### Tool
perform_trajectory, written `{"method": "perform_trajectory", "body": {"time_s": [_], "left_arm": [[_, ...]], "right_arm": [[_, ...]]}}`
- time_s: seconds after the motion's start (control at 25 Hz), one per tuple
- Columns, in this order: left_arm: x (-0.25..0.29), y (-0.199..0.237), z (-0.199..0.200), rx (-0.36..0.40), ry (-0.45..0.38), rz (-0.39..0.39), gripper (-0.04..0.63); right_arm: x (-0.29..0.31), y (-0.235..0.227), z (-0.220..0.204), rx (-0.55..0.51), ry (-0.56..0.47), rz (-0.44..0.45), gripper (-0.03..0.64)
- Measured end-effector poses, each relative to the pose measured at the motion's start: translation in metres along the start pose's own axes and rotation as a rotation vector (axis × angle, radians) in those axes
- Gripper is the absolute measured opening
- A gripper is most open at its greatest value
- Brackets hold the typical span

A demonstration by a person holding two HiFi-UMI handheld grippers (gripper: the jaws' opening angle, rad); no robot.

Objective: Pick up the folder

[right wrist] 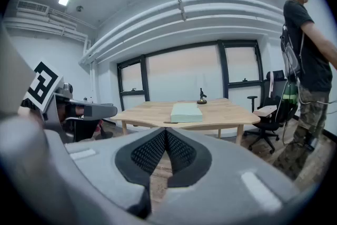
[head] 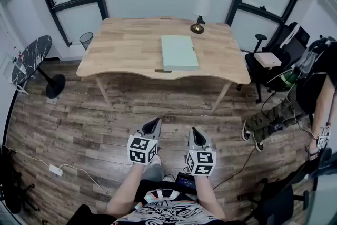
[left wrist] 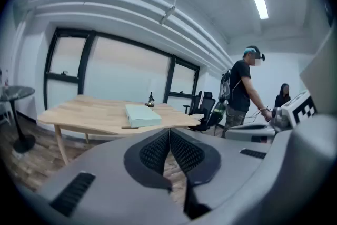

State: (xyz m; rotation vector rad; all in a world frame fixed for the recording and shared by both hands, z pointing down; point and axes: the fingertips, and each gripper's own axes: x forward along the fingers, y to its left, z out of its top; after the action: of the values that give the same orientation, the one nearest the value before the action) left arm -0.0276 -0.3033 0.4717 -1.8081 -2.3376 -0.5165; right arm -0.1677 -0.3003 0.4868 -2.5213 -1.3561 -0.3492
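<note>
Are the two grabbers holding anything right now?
No, nothing. The left gripper and the right gripper are both shut and empty. The folder lies on the table.

No readable text — markers only, no words

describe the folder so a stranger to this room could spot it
Find the light wooden table before the dark-framed windows. The folder lies flat near its front edge. It is the only big pale green rectangle there, unlike the small dark ornament behind it.

A wooden table [head: 126,50] bears a small dark ornament [head: 198,26] — an office chair [head: 288,43] stands just beside.
</note>
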Motion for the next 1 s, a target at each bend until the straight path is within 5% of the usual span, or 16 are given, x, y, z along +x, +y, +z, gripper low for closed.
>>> {"method": "perform_trajectory", "body": {"time_s": [0.16,0.32,0.6,1.0], "left_arm": [[-0.001,0.007,0.012,0.03,-0.07,0.052,0.008],[0.014,0.02,0.012,-0.051,-0.074,0.101,0.008],[0.067,0.012,0.02,0.104,-0.043,-0.014,0.008],[0.207,0.101,0.07,0.031,-0.079,-0.043,0.008]], "right_arm": [[-0.002,-0.001,0.004,0.012,-0.011,0.002,0.005],[0.002,-0.005,0.005,0.007,-0.01,0.021,0.005],[0.034,-0.018,0.013,0.02,-0.039,0.033,0.005],[0.186,-0.083,0.056,0.099,-0.08,0.009,0.005]]}}
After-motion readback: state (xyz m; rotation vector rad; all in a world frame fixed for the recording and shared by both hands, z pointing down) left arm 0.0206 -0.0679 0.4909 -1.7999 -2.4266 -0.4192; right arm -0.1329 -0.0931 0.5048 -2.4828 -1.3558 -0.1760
